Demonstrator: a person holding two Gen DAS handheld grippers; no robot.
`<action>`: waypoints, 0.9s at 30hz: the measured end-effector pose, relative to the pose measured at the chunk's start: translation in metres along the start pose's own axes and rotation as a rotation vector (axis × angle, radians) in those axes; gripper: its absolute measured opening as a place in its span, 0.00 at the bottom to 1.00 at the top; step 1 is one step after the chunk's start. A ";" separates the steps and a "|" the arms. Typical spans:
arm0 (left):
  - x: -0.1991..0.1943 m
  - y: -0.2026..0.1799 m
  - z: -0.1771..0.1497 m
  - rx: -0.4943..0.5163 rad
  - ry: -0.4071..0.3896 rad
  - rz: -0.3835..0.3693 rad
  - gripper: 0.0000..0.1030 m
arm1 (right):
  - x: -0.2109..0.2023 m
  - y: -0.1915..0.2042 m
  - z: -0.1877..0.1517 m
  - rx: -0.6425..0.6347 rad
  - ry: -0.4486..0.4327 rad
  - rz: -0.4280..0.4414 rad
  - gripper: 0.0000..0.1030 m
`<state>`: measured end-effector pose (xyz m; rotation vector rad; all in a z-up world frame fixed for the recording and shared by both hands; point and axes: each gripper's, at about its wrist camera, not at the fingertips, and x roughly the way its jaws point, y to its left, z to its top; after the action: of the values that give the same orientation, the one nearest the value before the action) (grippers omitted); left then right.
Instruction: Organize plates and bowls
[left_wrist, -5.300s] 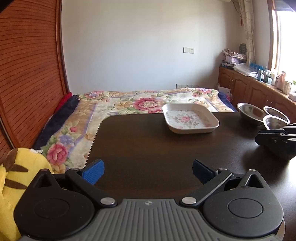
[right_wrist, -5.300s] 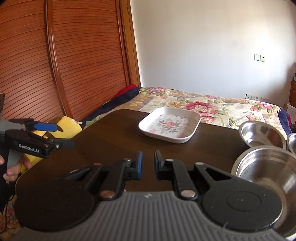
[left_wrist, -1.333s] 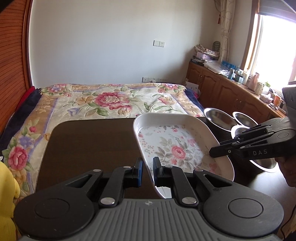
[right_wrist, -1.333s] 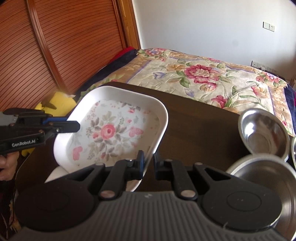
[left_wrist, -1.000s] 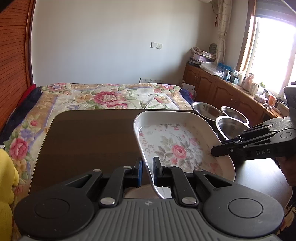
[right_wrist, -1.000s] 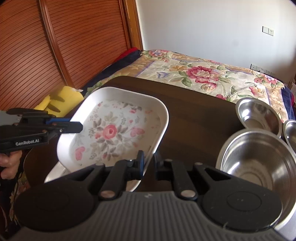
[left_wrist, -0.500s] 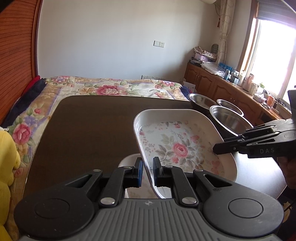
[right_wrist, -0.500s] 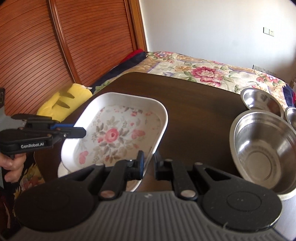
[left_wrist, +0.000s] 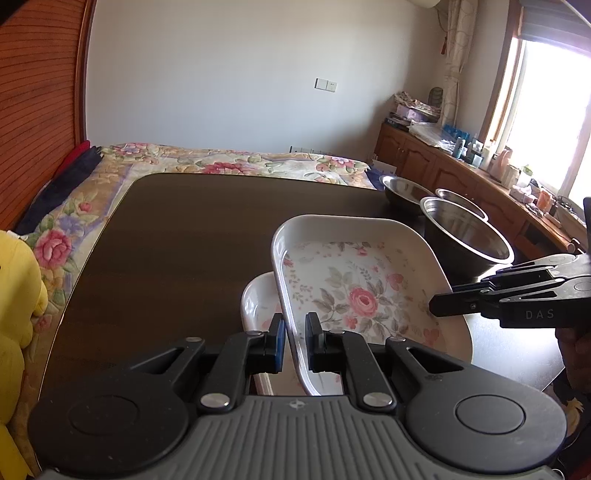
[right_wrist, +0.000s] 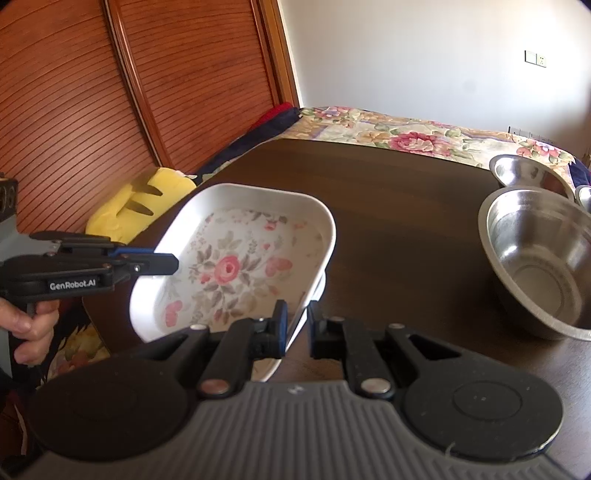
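The left gripper (left_wrist: 294, 341) and the right gripper (right_wrist: 294, 328) each clamp narrow jaws on opposite rims of the floral plate (left_wrist: 354, 291), which hangs tilted just above a second white plate (left_wrist: 258, 299) (mostly hidden). Beyond it on the dark table (left_wrist: 192, 236), steel bowls (right_wrist: 543, 258) stand at the right.

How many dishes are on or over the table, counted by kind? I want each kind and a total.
Floral white plates: 2, the held plate and a second plate under it.
Steel bowls: 3, a large bowl, a far bowl and a third bowl.
Total: 5.
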<state>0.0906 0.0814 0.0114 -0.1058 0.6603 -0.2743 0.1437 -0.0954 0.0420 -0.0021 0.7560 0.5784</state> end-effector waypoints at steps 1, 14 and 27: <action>0.000 0.001 -0.001 -0.005 0.001 0.001 0.12 | 0.001 0.000 0.000 0.005 -0.002 0.001 0.12; 0.000 0.004 -0.005 -0.011 0.010 0.014 0.12 | 0.003 0.004 0.001 -0.004 0.000 0.004 0.13; 0.003 0.003 -0.005 -0.015 0.021 0.023 0.12 | 0.007 0.008 0.002 -0.036 0.009 -0.015 0.14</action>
<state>0.0906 0.0836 0.0052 -0.1102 0.6839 -0.2486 0.1447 -0.0850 0.0404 -0.0436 0.7538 0.5785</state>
